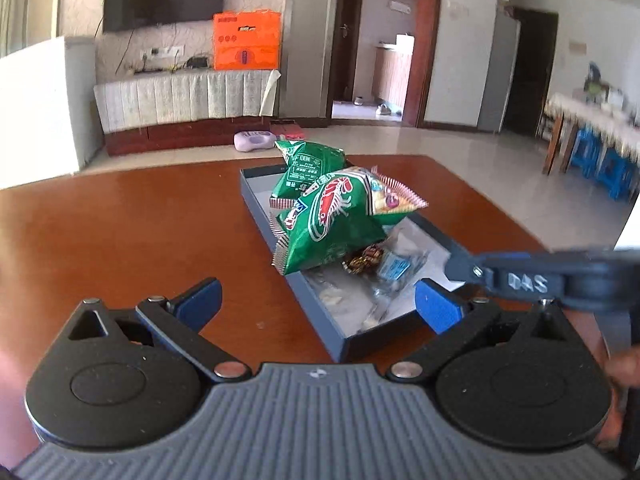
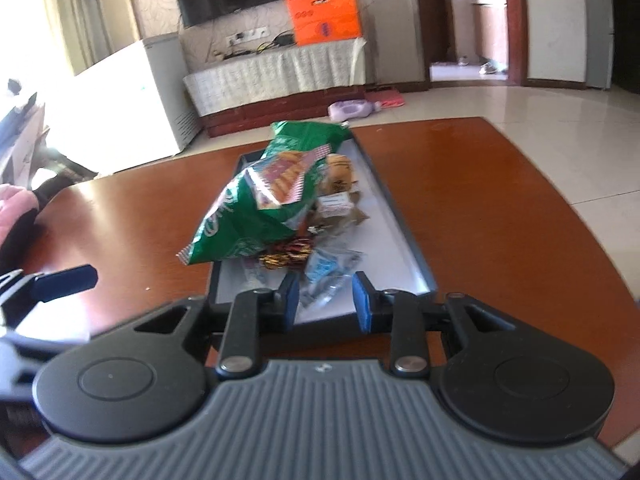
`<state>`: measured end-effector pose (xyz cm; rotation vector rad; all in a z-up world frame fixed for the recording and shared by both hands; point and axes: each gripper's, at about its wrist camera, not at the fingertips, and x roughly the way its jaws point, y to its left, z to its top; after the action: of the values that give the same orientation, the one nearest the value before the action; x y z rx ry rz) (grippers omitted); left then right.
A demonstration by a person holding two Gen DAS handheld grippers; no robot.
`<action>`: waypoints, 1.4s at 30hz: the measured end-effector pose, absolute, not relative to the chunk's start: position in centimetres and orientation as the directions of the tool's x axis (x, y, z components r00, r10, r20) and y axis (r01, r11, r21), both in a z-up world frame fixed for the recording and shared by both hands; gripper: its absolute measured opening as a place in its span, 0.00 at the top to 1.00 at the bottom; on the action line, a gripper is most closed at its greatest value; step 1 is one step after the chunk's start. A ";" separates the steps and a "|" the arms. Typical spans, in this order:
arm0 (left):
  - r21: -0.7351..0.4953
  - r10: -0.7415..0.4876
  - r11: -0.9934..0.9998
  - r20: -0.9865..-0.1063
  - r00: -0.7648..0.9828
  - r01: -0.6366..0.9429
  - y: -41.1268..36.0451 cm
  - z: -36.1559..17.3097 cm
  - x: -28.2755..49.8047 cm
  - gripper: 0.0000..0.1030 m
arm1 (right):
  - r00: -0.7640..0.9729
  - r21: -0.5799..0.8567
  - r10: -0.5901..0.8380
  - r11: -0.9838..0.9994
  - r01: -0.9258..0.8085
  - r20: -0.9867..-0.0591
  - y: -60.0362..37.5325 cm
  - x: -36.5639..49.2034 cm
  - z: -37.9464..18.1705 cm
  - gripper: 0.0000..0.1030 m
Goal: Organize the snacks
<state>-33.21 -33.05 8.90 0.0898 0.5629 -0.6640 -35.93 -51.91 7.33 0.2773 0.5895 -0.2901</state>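
Snacks piled in tray (image 1: 338, 346) mid-table so both reach; left gripper (image 1: 318, 306) jaws wide, empty; right gripper (image 2: 326, 300) part-open, nothing held, at tray's near edge.

Left gripper (image 1: 318, 306) jaws wide, right gripper (image 2: 326, 300) jaws narrowly parted, empty

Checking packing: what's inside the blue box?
In the blue box: two green snack bags, dark foil candies, a pale blue packet, clear wrappers. Anything beneath the bags is hidden.
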 end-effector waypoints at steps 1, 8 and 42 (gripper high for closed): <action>-0.116 -0.560 0.796 -0.515 0.649 0.595 -32.9 8.8 -33.2 0.00 | 0.797 0.180 -0.198 0.917 0.356 -0.571 -52.0 -36.4 7.5 0.56; -0.268 -0.566 0.810 -0.587 0.579 0.521 -32.7 8.8 -31.0 0.00 | 0.827 0.229 -0.241 0.888 0.399 -0.507 -51.7 -38.7 8.5 0.49; -0.043 -0.462 0.865 -0.456 0.761 0.499 -35.2 12.2 -40.0 0.00 | 0.818 0.080 -0.192 0.957 0.278 -0.542 -44.8 -53.5 9.8 0.47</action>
<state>-40.01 -35.16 12.17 0.0826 0.4737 -0.5233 -53.52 -44.83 9.81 0.1581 0.5597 -0.2512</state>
